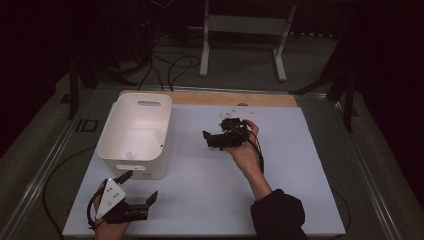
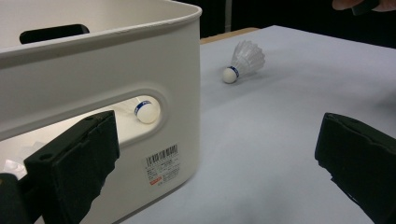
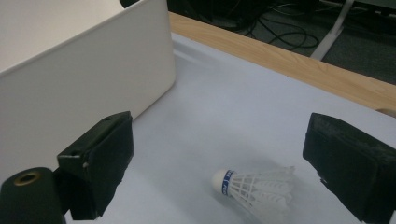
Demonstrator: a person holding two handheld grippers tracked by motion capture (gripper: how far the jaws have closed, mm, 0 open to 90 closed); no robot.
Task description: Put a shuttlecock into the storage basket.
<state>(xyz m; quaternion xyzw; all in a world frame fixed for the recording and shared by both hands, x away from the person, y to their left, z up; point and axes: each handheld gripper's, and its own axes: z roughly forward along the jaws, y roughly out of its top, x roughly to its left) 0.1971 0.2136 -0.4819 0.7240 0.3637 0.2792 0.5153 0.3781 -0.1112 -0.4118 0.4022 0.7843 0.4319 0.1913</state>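
We take the work in hand to be gathering shuttlecocks into the white plastic bin (image 1: pixel 136 134), and the move ahead turns on how the loose shuttlecock (image 3: pixel 256 187) lies under our right gripper (image 3: pixel 219 158). In the right gripper view it rests on its side on the pale table mat (image 1: pixel 210 190), between the two black jaws and a little toward the far one; its cork nose points back toward the bin wall and its feather skirt fans out the other way, so the long axis runs across the gap from jaw to jaw, not along it. The jaws stand spread wide with nothing between them. As it lies, closing would press nose and feathers end on, so we judge that a turn of the wrist, to take the cork from its sides, would serve better. Our left gripper (image 1: pixel 131 199) is well apart from this shuttlecock, down at the near corner of the bin, jaws likewise wide and empty; the right hand is plainly the nearer. Through the bin's handle slot in the left gripper view we see another shuttlecock (image 2: pixel 146 111) already lying inside.
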